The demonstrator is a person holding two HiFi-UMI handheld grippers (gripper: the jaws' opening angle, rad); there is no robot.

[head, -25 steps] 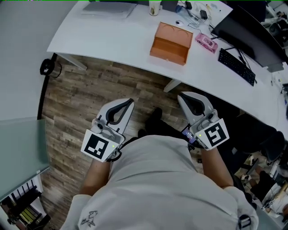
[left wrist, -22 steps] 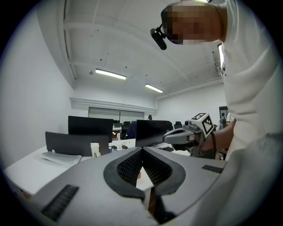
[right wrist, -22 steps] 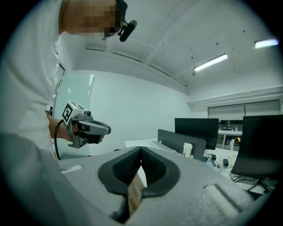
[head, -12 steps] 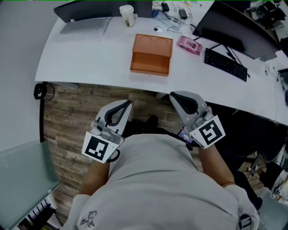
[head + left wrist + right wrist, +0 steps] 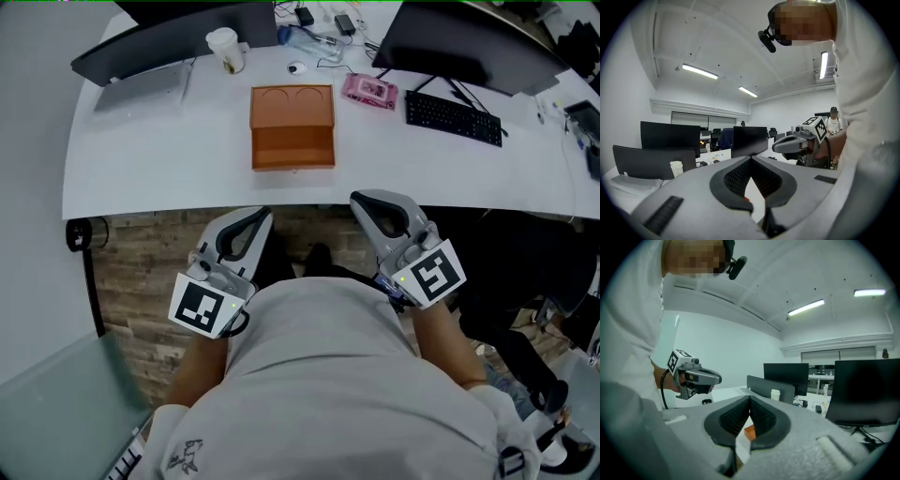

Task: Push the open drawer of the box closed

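An orange box (image 5: 292,127) stands on the white desk (image 5: 169,159), its drawer (image 5: 293,151) pulled out toward me. Both grippers hang in front of my body, below the desk's near edge and well short of the box. My left gripper (image 5: 264,215) is shut with nothing in it, pointing up toward the desk. My right gripper (image 5: 359,199) is also shut and empty. In the right gripper view a bit of the orange box (image 5: 750,431) shows through the gap behind the closed jaws, and the left gripper (image 5: 695,376) hangs at the left. The left gripper view shows the right gripper (image 5: 796,143).
A paper cup (image 5: 225,49), a pink case (image 5: 368,91), a black keyboard (image 5: 454,117) and two dark monitors (image 5: 469,42) sit behind and beside the box. The floor under the desk is wood planks (image 5: 141,272). A glass panel (image 5: 56,394) stands at lower left.
The view has swung so the desk and orange box now sit straight ahead, nearer the centre, instead of up and to the right. Both grippers stay shut in front of my body.
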